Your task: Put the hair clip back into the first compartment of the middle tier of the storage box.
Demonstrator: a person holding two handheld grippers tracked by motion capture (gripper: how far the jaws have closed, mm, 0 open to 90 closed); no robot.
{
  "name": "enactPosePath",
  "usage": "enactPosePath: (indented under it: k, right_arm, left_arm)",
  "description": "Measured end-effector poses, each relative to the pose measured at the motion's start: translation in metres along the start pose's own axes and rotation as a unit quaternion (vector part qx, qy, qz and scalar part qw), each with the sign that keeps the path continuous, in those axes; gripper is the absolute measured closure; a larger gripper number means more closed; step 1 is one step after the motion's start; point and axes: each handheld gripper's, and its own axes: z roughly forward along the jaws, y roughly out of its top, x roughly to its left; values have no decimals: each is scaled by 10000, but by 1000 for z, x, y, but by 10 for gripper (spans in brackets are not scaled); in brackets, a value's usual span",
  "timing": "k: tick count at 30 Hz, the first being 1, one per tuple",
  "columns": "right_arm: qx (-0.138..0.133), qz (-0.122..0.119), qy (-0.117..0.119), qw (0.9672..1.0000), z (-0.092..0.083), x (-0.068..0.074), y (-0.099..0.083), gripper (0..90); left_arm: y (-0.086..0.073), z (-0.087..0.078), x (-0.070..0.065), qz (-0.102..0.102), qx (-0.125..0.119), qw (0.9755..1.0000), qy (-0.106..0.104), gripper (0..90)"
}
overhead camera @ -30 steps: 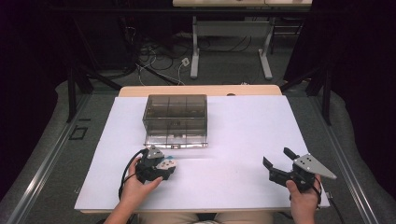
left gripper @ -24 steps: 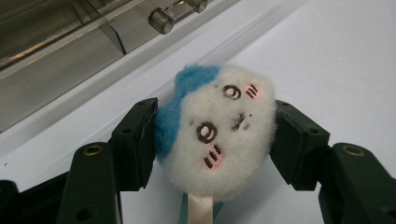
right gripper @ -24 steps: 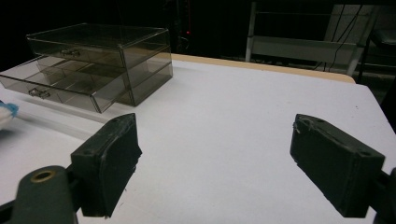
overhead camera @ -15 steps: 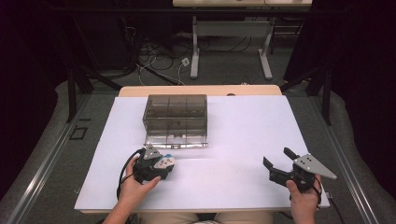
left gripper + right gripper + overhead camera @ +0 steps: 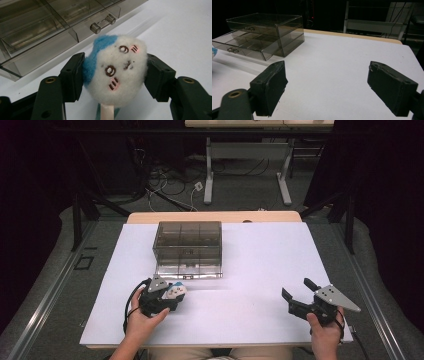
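A small white and blue plush toy [image 5: 116, 67] with a stitched face sits between the jaws of my left gripper [image 5: 113, 72], which is shut on it. In the high view that gripper [image 5: 167, 296] holds the plush toy [image 5: 176, 291] at the front left of the white table, just in front of a smoky clear drawer box [image 5: 189, 247]. The box's lower drawer [image 5: 189, 270] is pulled out a little, its handle [image 5: 102, 23] close behind the toy. My right gripper [image 5: 296, 295] stands open and empty at the front right, its pads [image 5: 273, 82] wide apart.
The white tabletop [image 5: 260, 255] stretches between the two grippers and to the right of the drawer box [image 5: 262, 32]. A wooden edge [image 5: 215, 216] runs along the far side. Beyond it are dark floor, table legs and cables.
The left gripper with the plush toy has shifted slightly left and toward the near edge. The right gripper has not moved.
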Motion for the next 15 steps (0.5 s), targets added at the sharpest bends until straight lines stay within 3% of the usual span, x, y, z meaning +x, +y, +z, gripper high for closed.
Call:
enactPosePath:
  k: [15]
  right_arm:
    - [-38,70,-47,10000,-1,-5,1,148]
  left_arm:
    - [0,-14,7,-40,-552,9985,43,386]
